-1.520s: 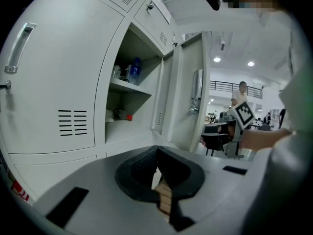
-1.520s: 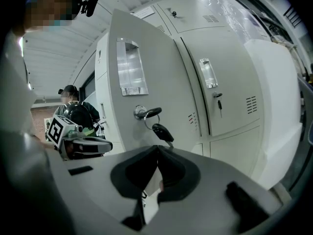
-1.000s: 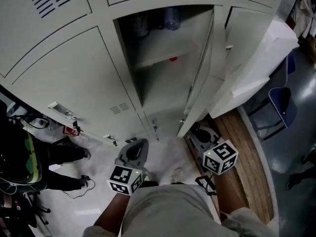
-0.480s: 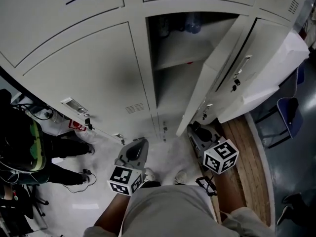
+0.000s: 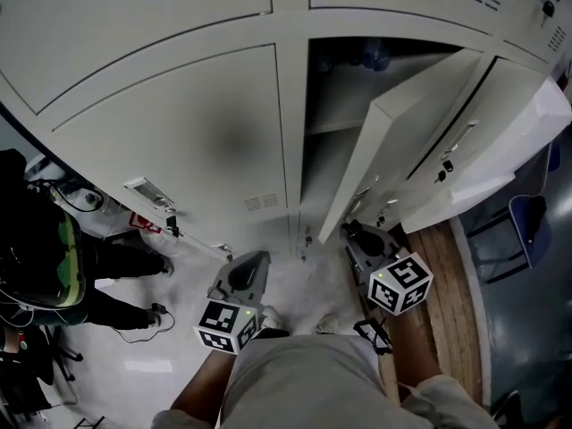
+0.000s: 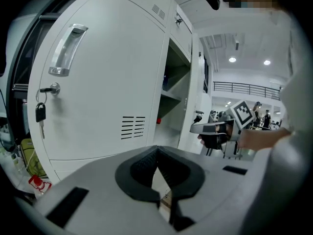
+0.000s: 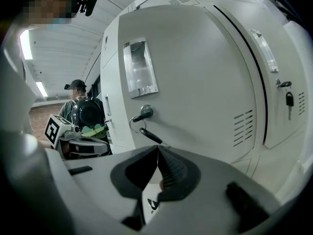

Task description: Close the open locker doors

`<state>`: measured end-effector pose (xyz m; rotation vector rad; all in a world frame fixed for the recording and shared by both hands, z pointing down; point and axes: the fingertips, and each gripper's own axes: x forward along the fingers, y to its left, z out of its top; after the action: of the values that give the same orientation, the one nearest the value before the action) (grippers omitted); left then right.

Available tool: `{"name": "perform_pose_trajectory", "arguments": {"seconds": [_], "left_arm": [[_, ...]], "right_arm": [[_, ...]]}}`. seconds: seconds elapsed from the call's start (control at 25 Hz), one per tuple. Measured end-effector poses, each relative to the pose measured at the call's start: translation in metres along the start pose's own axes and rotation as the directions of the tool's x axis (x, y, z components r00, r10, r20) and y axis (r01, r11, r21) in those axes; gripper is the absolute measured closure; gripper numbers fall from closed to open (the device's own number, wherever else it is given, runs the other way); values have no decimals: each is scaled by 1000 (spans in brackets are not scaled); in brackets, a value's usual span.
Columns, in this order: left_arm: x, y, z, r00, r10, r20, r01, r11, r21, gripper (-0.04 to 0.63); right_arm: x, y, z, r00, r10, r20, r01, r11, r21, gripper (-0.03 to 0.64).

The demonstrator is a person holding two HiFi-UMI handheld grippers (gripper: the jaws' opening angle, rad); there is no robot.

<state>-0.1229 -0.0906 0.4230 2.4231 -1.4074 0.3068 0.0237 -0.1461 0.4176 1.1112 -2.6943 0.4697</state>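
In the head view a white locker door (image 5: pixel 402 150) stands ajar in front of its dark compartment (image 5: pixel 335 105), with closed lockers on both sides. My right gripper (image 5: pixel 350 231) is shut and empty, low by this door's bottom corner. Seen from the right gripper view, the door (image 7: pixel 195 82) fills the picture beyond the gripper (image 7: pixel 157 148), showing its recessed handle (image 7: pixel 139 67) and a key in the lock (image 7: pixel 142 114). My left gripper (image 5: pixel 259 257) is shut and empty, low before the closed neighbouring door (image 6: pixel 107 82). The left gripper view looks past the gripper (image 6: pixel 157 148) into the open compartment (image 6: pixel 171 97).
A person in dark clothes (image 5: pixel 45 248) with cables stands at the left. A white panel (image 5: pixel 500 150) juts out on the right, above a wooden floor strip (image 5: pixel 447 284) and a blue chair (image 5: pixel 536 231). A key (image 6: pixel 40 112) hangs from the closed door's lock.
The open door has swung leftward, well over the compartment opening, which now shows narrower. The head view has shifted left. Both grippers keep their place low in the view.
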Motion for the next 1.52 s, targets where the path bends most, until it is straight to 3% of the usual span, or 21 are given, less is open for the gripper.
{"name": "perform_pose_trajectory", "arguments": {"seconds": [0.72, 1.52], "left_arm": [[-7, 41, 6, 994, 96, 46, -94, 994, -53, 581], [-7, 58, 14, 987, 153, 46, -151, 987, -57, 581]], "right_arm": [[46, -5, 17, 999, 33, -17, -34, 999, -40, 589], [80, -19, 33, 999, 51, -4, -51, 998, -43, 589]]}}
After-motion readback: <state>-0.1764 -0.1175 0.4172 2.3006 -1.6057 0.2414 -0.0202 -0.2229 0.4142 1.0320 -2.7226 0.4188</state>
